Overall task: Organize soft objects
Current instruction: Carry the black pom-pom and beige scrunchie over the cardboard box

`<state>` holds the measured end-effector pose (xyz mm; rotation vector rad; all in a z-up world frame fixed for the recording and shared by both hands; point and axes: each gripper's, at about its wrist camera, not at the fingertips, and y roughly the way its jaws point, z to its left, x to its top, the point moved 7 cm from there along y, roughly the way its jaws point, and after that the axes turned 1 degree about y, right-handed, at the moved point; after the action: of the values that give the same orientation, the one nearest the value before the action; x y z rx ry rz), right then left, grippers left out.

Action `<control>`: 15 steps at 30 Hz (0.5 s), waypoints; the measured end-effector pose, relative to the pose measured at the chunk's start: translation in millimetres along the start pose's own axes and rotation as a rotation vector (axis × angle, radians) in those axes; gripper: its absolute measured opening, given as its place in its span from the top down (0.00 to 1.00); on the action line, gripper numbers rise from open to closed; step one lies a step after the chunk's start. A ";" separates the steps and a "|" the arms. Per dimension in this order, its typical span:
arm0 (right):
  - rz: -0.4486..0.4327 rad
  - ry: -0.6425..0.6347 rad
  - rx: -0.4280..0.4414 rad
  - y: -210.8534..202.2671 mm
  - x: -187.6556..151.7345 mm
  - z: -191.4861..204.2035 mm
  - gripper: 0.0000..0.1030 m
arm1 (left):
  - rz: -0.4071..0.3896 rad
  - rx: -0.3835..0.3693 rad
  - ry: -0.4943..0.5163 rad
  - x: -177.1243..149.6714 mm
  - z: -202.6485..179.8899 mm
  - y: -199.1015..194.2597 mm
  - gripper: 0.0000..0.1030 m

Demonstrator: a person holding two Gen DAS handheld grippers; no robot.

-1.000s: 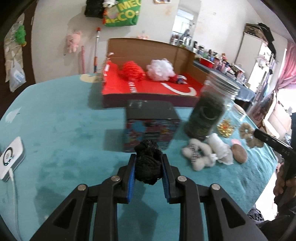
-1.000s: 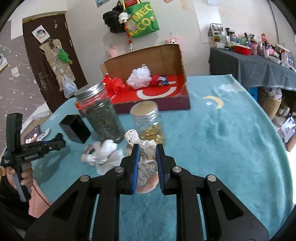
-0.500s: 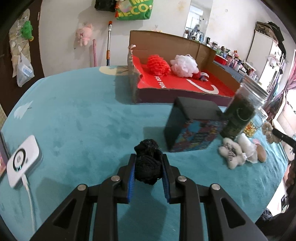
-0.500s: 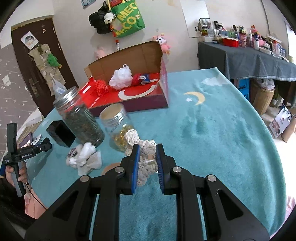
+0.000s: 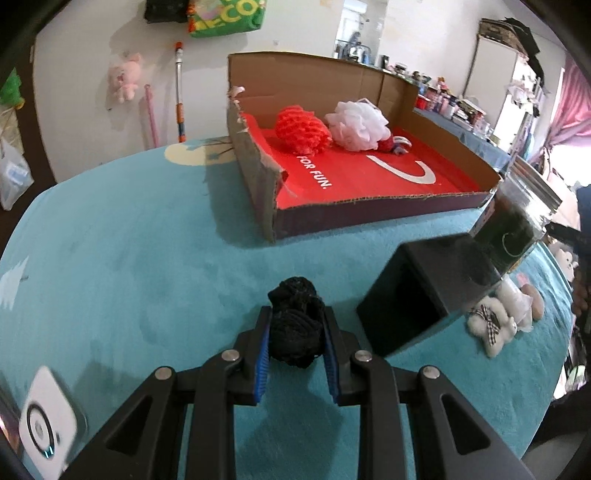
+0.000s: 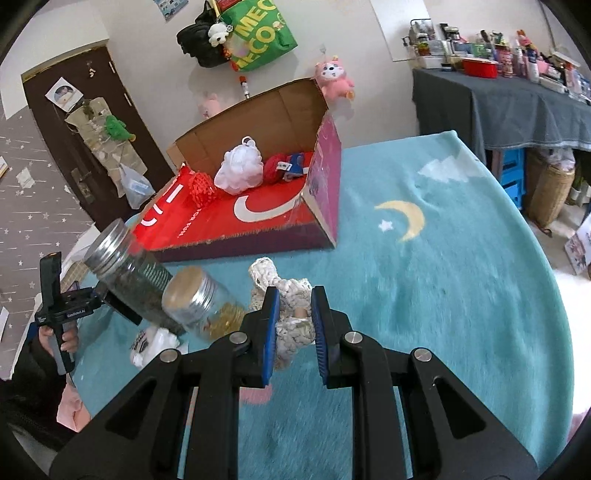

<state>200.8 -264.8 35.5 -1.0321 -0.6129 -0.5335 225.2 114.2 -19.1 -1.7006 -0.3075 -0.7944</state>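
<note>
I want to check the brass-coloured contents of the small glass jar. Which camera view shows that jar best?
The right wrist view: the small glass jar with the silver lid sits close, just left of the jaws, its golden contents visible. In the left wrist view I cannot find it; it is probably hidden behind the tall dark-filled glass jar.

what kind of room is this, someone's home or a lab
Most likely a lived-in home room. A pink plush toy and a green shopping bag hang on the wall, and a side table is crowded with bottles and jars.
</note>
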 end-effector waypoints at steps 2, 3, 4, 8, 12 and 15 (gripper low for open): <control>0.009 -0.005 0.016 3.9 5.3 -1.5 0.84 | 0.005 -0.011 0.008 3.9 2.6 2.8 0.75; 0.011 -0.006 0.024 5.6 7.3 -2.0 0.84 | 0.007 -0.016 0.010 6.2 3.7 4.1 0.75; 0.014 -0.007 0.032 7.1 9.2 -2.1 0.84 | 0.009 -0.021 0.014 8.0 4.6 5.3 0.75; 0.024 -0.018 0.056 12.4 16.7 -0.5 0.84 | 0.005 -0.041 0.042 16.9 4.8 6.9 0.75; 0.029 -0.038 0.076 17.0 24.1 5.4 0.84 | 0.000 -0.048 0.064 25.9 2.4 6.1 0.75; 0.028 -0.057 0.078 19.5 30.0 10.7 0.84 | -0.003 -0.053 0.081 33.7 -0.7 4.8 0.75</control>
<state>233.0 -250.6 48.2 -0.9836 -0.6641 -0.4535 252.6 105.3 -0.8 -1.7130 -0.2348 -0.8778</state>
